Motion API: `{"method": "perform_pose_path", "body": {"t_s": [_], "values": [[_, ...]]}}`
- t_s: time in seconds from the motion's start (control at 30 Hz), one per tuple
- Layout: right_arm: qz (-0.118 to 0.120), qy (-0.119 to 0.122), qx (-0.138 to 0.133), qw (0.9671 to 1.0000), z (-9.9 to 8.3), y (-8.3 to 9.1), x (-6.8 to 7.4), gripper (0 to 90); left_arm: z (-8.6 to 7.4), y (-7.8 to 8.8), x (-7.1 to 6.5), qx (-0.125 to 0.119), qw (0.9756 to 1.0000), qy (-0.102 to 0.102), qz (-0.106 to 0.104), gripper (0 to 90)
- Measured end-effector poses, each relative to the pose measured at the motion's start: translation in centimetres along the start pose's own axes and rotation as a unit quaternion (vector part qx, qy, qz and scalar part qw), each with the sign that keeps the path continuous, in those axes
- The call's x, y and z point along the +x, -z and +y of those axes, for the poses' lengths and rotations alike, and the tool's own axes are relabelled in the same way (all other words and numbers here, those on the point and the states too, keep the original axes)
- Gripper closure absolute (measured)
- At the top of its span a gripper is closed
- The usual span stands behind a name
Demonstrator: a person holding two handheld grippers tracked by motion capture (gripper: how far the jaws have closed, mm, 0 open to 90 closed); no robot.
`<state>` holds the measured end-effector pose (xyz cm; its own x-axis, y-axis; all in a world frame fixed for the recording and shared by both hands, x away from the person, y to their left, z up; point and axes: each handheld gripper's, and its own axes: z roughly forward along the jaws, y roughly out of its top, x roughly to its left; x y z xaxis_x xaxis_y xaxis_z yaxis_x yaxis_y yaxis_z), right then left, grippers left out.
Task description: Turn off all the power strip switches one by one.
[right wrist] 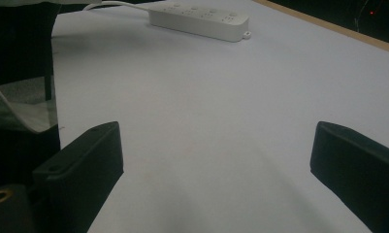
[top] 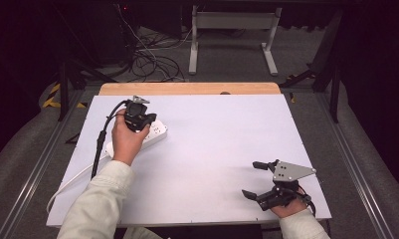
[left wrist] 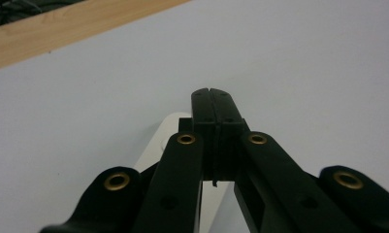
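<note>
Left gripper point(top: 146, 119) over white plastic power strip point(top: 156, 133), jaws pressed together, empty. Right gripper point(top: 259, 180) parked, jaws wide. Probably switch-pressing step; next: push down accurately.

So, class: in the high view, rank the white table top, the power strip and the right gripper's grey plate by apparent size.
1. White table top
2. Power strip, partly hidden by the left hand
3. Grey plate, nearer the camera yet smaller

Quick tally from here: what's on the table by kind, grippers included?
Power strip: 1, white, under the left gripper, whose jaws are shut on nothing.
Grippers: 2, counting the open right gripper.
Total: 3
</note>
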<state>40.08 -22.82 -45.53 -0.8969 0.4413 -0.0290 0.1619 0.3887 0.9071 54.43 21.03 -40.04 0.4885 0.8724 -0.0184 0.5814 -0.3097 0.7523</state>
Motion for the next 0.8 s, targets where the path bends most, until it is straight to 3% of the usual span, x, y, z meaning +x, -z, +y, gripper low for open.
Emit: {"method": "perform_pose_path", "body": {"t_s": [0.03,0.07,0.27,0.37,0.4,0.53,0.57,0.77,0.8], "values": [[0.001,-0.001,0.000,1.0000,0.0,0.0,0.0,5.6,0.0,0.5,-0.2,-0.008,0.9999,-0.007,-0.007,88.5],[0.001,-0.001,-0.002,1.0000,0.0,0.0,0.0,5.6,0.0,0.9,-0.6,-0.018,0.9997,-0.009,-0.014,73.7],[-0.001,0.000,-0.001,1.0000,0.0,0.0,0.1,5.6,-1.4,3.9,-2.3,-0.067,0.9954,-0.034,-0.060,61.6],[-0.001,-0.001,-0.002,1.0000,0.0,0.0,0.1,5.6,-2.5,5.0,-3.1,-0.089,0.9922,-0.048,-0.073,49.8],[-0.001,-0.001,-0.002,1.0000,0.0,0.0,0.1,5.6,-2.9,5.4,-3.2,-0.095,0.9915,-0.057,-0.068,48.1],[-0.002,-0.003,-0.001,1.0000,0.0,0.0,0.1,5.5,-4.7,6.6,-4.0,-0.103,0.9890,-0.059,-0.088,45.1],[-0.002,-0.003,-0.001,1.0000,0.0,0.0,0.1,5.5,-5.1,6.9,-4.1,-0.104,0.9884,-0.072,-0.084,45.1],[-0.001,-0.005,0.000,1.0000,0.0,0.0,0.2,5.5,-8.1,8.2,-5.1,-0.141,0.9807,-0.089,-0.103,38.1],[-0.002,-0.004,0.000,1.0000,0.0,0.0,0.2,5.5,-8.7,8.3,-5.3,-0.141,0.9812,-0.090,-0.097,36.6]]}}
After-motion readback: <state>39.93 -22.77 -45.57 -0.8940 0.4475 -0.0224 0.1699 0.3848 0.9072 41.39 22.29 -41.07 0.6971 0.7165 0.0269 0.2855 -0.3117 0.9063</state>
